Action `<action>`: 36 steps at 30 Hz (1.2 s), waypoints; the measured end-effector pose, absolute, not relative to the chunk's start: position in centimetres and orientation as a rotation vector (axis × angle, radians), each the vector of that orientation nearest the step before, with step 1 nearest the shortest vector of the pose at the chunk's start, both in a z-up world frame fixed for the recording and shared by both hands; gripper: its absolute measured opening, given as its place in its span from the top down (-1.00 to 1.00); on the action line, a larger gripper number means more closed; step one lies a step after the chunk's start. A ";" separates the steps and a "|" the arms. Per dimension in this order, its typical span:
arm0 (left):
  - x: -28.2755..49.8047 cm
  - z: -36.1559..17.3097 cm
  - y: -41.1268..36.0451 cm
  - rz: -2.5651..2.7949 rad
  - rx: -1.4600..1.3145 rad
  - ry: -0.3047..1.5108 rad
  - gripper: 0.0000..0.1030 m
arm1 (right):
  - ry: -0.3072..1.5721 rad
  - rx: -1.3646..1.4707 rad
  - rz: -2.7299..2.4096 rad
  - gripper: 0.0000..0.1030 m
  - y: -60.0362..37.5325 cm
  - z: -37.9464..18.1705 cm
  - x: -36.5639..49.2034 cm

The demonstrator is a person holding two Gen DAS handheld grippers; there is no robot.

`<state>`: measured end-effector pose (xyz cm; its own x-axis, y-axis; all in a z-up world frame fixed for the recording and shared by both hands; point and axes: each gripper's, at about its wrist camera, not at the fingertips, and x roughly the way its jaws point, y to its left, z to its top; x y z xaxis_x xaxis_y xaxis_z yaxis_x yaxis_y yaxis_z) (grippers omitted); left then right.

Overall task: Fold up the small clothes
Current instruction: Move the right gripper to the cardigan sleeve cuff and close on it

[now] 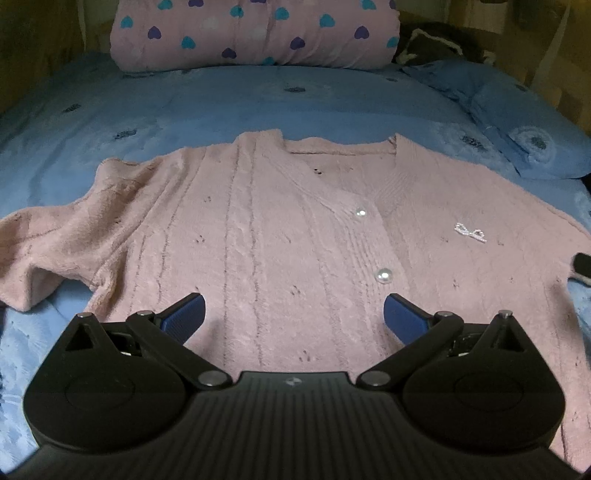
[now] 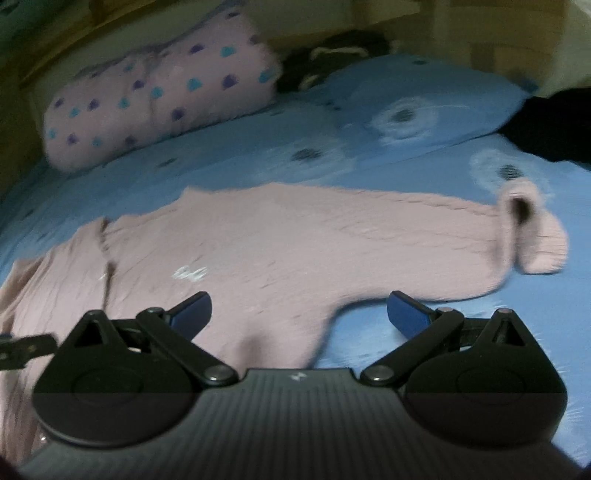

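folding has not begun, by the look of it: the pink cardigan (image 1: pixel 295 229) lies spread face-up and buttoned on the blue bed (image 1: pixel 184 99), both sleeves out to the sides, no crease or fold laid in yet. every step seems left to do, probably sleeves in first and then the body doubled.

going left to right, the left sleeve (image 1: pixel 48 251) lies rumpled and bunched ahead and to the left of the left hand-held gripper (image 1: pixel 293 317), its cuff end humped up off the bed. that hand-held gripper is released, its blue fingers (image 1: pixel 184 317) spread wide over the lower front panel, gripping nothing. whether it touches the knit i cannot tell. two pearl buttons (image 1: pixel 383 275) sit just ahead of its right finger.

the right hand-held gripper (image 2: pixel 299 317) is also released and empty, hanging over the side seam below the armpit. the right sleeve (image 2: pixel 424 236) stretches ahead and to its right, with the cuff (image 2: pixel 524 221) turned back on itself. this view is blurred, so fine detail is lost.

bare bed shows around every edge of the cardigan. the heart-print bolster (image 1: pixel 255 33) and blue pillow (image 1: pixel 535 140) lie well ahead, clear of the collar, so the room for moving looks ample.
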<state>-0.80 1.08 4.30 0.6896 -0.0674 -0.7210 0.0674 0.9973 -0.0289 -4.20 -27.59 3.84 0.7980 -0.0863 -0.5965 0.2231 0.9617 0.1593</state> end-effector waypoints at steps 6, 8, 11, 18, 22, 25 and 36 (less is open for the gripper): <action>0.8 4.3 1.3 -0.057 -0.027 0.837 -1.00 | 0.612 0.268 -0.308 -1.00 -30.9 3.7 -4.7; 1.4 4.2 1.2 -0.062 -0.036 0.845 -1.00 | 0.607 0.288 -0.339 -1.00 -31.7 3.5 -4.8; 2.0 4.1 1.0 -0.061 -0.034 0.833 -1.00 | 0.605 0.310 -0.377 -1.00 -32.6 3.1 -4.6; 2.7 2.7 1.4 -0.063 -0.043 0.860 -1.00 | 0.582 0.412 -0.484 -1.00 -35.1 2.6 -3.7; 2.8 2.5 1.7 -0.059 -0.037 0.860 -1.00 | 0.628 0.385 -0.474 -1.00 -35.6 2.4 -2.0; 2.8 2.4 1.6 -0.058 -0.027 0.863 -1.00 | 0.656 0.383 -0.497 -1.00 -36.4 2.1 -1.1; 3.1 1.7 1.4 -0.045 -0.001 0.869 -1.00 | 0.688 0.481 -0.506 -1.00 -38.5 0.7 -0.7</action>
